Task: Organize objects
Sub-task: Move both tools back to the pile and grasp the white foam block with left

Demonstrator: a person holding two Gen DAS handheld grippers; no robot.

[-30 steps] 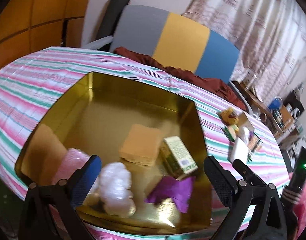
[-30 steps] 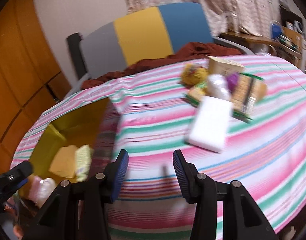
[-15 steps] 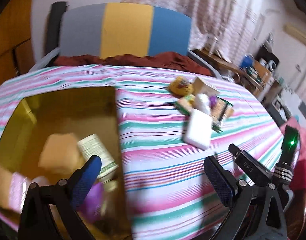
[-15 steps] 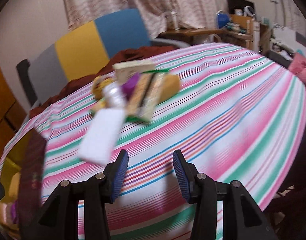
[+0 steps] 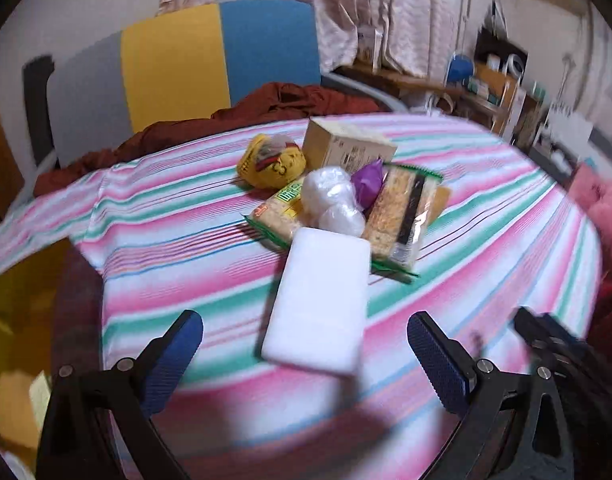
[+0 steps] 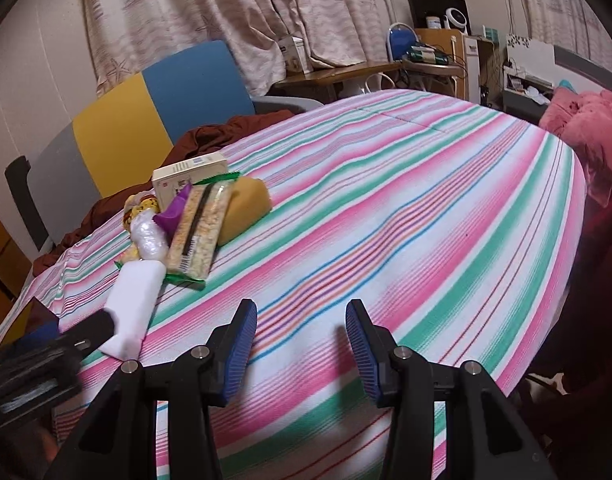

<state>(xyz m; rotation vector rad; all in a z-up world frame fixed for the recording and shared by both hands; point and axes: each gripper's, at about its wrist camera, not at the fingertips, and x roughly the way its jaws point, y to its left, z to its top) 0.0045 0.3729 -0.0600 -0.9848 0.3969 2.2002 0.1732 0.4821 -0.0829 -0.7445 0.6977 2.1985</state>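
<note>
A white slab-like block (image 5: 320, 300) lies on the striped tablecloth just ahead of my open left gripper (image 5: 306, 344), whose jaws stand wide and hold nothing. Behind the block is a heap: a clear-wrapped white bundle (image 5: 332, 200), a purple pouch (image 5: 368, 180), a long cracker pack (image 5: 402, 216), a yellow bag (image 5: 272, 162) and a cardboard box (image 5: 346, 146). In the right wrist view the same heap (image 6: 194, 220) lies to the left, and my right gripper (image 6: 302, 340) hangs open and empty over bare cloth. The gold tin (image 5: 14, 292) shows at the far left edge.
A chair with grey, yellow and blue panels (image 5: 186, 64) stands behind the table, with dark red cloth (image 5: 226, 116) draped on it. A cluttered desk (image 6: 386, 64) and pink bedding (image 6: 586, 128) are to the right. Striped cloth (image 6: 426, 200) stretches right of the heap.
Both grippers swung right, away from the gold tin. The left view went from the tin's contents to the white block and heap; the right view shifted past the heap onto open cloth.
</note>
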